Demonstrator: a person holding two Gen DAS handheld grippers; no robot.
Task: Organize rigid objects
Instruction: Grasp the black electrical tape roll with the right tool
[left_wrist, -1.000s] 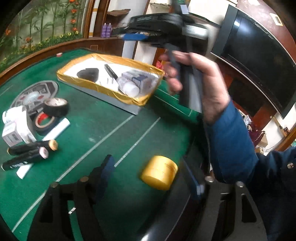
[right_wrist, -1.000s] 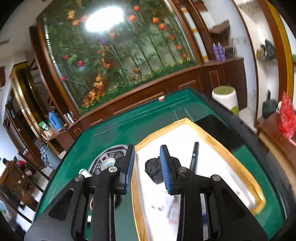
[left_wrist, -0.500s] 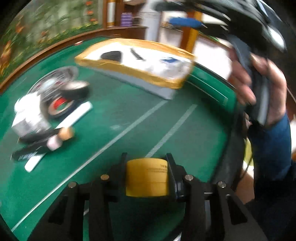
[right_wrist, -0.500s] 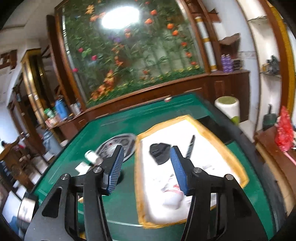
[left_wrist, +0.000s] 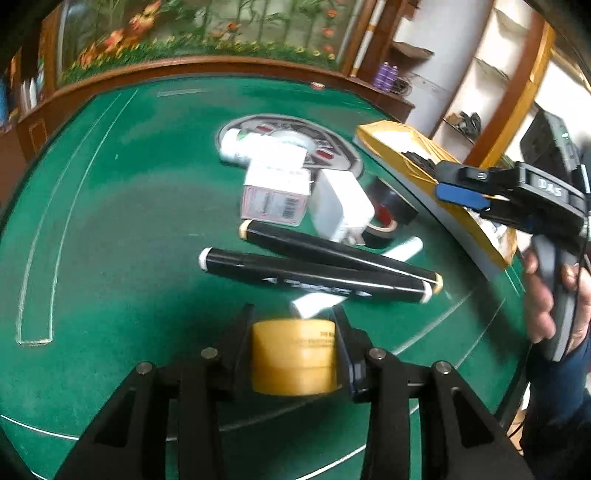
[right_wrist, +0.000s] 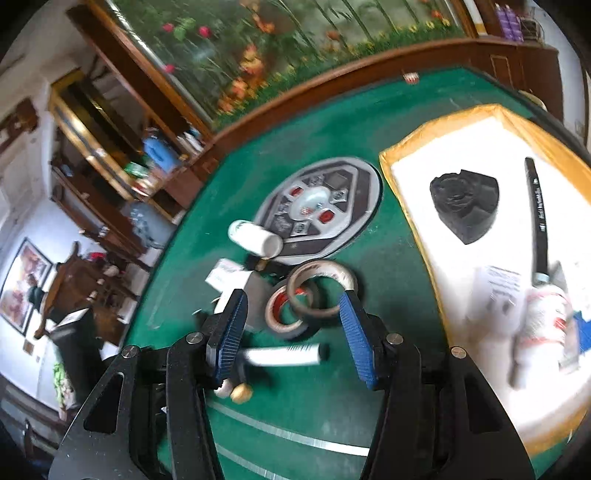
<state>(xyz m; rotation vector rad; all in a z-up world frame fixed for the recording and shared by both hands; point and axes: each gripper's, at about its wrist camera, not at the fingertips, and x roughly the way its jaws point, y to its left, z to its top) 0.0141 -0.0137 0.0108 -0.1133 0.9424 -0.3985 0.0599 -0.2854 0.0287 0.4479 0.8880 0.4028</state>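
Two grippers over green felt desk (left_wrist: 122, 206): left gripper (left_wrist: 293, 347) pinching smooth yellow cylindrical jar (left_wrist: 293, 356), right gripper (right_wrist: 291, 334) with ribbed blue fingers (right_wrist: 356, 343) spread, empty.

Your two views are lit by diffuse daylight with no hard shadows. In the right wrist view, the white lining of the tray (right_wrist: 461, 147) is overexposed, and the items at its near end smear into motion blur. The white tube (right_wrist: 280, 356) between your right tongs (right_wrist: 291, 339) also streaks. In the left wrist view, the green surface (left_wrist: 129, 221) carries a soft sheen, and the black markers (left_wrist: 314, 277) are slightly blurred. Fisheye distortion bends straight lines, and both frames have dark corners.
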